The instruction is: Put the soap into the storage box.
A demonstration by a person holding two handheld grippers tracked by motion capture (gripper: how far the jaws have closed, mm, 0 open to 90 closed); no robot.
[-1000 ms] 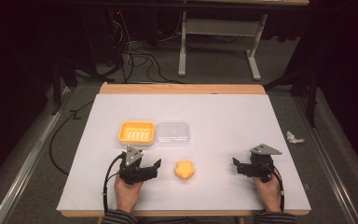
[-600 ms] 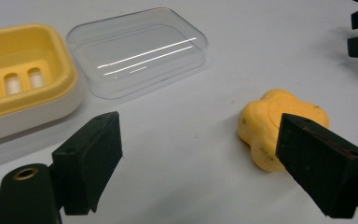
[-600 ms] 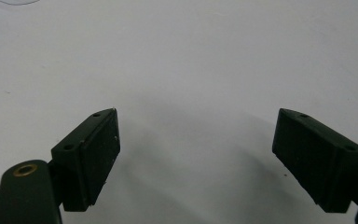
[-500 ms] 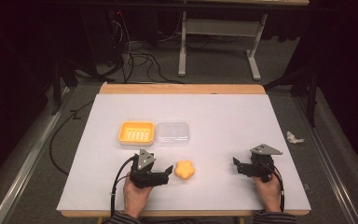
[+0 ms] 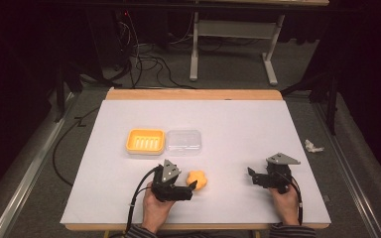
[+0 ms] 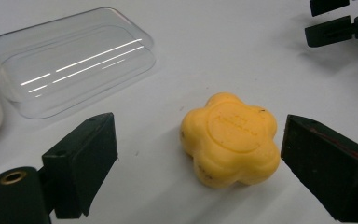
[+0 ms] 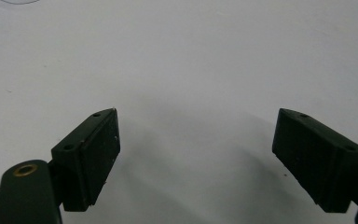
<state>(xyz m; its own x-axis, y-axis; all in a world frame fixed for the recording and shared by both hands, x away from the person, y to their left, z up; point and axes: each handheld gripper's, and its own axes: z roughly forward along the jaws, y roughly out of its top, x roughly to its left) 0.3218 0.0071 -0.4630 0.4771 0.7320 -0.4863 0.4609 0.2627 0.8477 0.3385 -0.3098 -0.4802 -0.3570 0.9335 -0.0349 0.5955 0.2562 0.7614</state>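
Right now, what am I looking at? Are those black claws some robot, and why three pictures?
No robot: a person holds a hand-worked gripper in each hand. The high view looks down on the white table; the other two pictures come from cameras riding on the grippers. The left gripper, its jaws just opened wide, straddles a yellow flower-shaped soap without pressing it. The right gripper stands open over bare table. Farther back lie a yellow soap dish and a clear lid. Nothing is held.

Raised lettering on yellow soap (image 6: 230, 139) too faint to read
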